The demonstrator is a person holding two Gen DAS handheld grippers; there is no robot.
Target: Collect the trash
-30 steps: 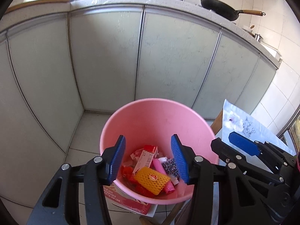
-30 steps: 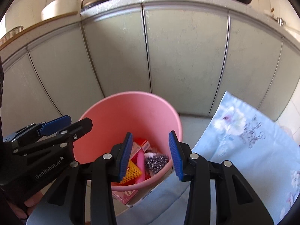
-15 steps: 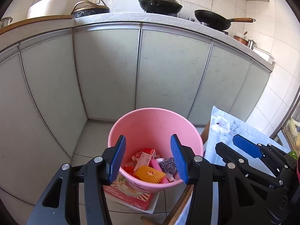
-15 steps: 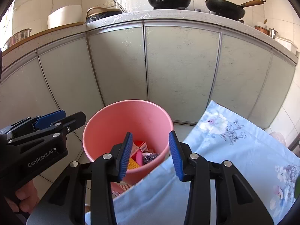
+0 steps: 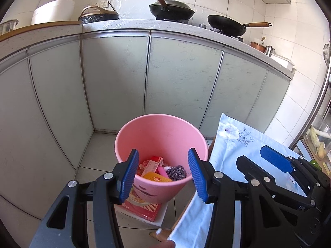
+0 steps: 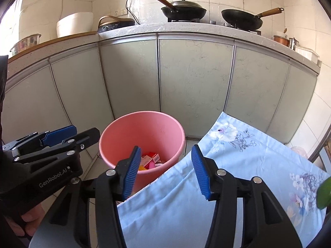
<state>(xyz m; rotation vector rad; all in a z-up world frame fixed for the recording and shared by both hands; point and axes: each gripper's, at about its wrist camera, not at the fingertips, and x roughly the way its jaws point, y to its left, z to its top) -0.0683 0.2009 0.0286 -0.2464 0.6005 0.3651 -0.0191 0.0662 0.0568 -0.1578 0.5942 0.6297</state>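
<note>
Both wrist views downward, sharing bin [image 5: 161, 136]

Red box [image 5: 142, 207] partly under pink bin [image 5: 161, 132]; green object [image 6: 324, 194] edge-cropped.

round pink plastic bucket [image 5: 161, 132]: plain pink inside, with a faint darker printed mark on its outer wall.
trash inside: red-and-white carton [image 5: 154, 163], orange mesh sleeve [image 5: 157, 178], grey-purple metal scourer [image 5: 175, 171].
cloth-covered desk [image 6: 238, 165]: light blue with white-and-lilac flowers and dark twig outlines.
left claw [image 5: 163, 177]: black frame, ribbed blue pads.
right claw [image 6: 165, 173]: black frame, ribbed blue pads.
cabinet doors [image 6: 194, 74]: pale grey-green.
two pans [image 6: 184, 10]: black, brown handles.
</note>
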